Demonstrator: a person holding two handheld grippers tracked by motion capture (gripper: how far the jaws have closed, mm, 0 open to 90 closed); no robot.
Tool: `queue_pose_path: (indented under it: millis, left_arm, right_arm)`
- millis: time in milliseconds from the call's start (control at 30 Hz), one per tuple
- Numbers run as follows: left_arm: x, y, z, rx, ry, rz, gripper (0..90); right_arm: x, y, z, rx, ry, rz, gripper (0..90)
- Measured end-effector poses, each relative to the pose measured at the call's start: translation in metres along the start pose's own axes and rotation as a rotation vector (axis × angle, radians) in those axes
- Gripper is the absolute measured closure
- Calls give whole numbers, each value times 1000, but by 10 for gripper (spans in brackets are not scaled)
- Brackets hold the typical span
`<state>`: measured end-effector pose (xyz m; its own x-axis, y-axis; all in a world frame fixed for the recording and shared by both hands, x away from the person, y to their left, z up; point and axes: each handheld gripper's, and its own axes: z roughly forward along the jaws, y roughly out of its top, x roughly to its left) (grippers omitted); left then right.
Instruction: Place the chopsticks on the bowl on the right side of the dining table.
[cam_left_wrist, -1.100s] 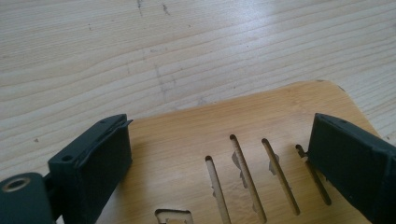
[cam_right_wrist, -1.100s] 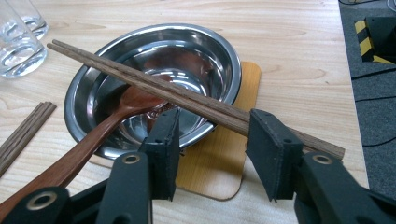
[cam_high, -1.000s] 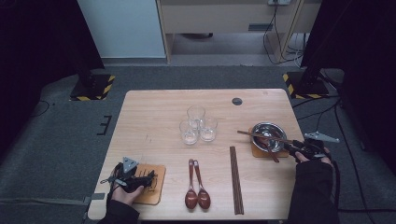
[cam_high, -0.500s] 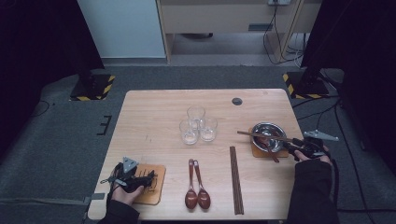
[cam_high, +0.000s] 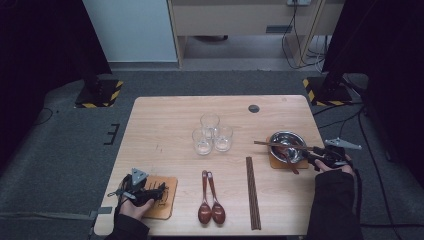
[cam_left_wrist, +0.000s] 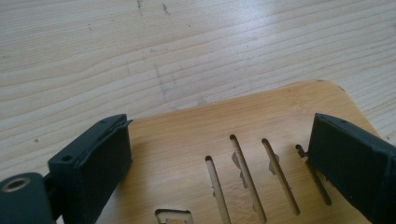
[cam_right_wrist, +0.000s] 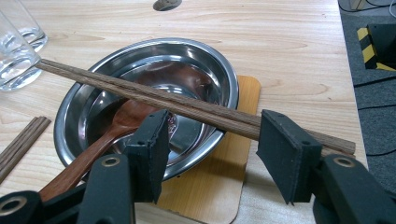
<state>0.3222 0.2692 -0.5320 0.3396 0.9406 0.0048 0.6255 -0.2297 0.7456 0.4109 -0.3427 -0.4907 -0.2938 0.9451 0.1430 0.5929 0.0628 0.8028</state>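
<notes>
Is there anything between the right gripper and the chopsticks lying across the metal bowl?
Nothing visible. The right gripper, whose jaws have just been opening, stands open around the chopsticks, which rest across the metal bowl rim.

Three clear glasses (cam_high: 212, 132) stand bunched together, touching, near the middle of the pale wooden counter (cam_high: 165, 125). Toward the near edge two dark wooden spoons (cam_high: 210, 199) lie side by side, bowls nearest the person. Just right of them lies a straight pair of chopsticks (cam_high: 252, 192). A small dark round disc (cam_high: 253, 108) sits near the far edge.
</notes>
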Motion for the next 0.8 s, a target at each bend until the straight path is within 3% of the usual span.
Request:
queue_pose_path:
  millis: [800]
  left_arm:
    - [0, 0, 0, 0, 0, 0, 52]
  right_arm:
    - [17, 16, -2, -45, 40, -35, 498]
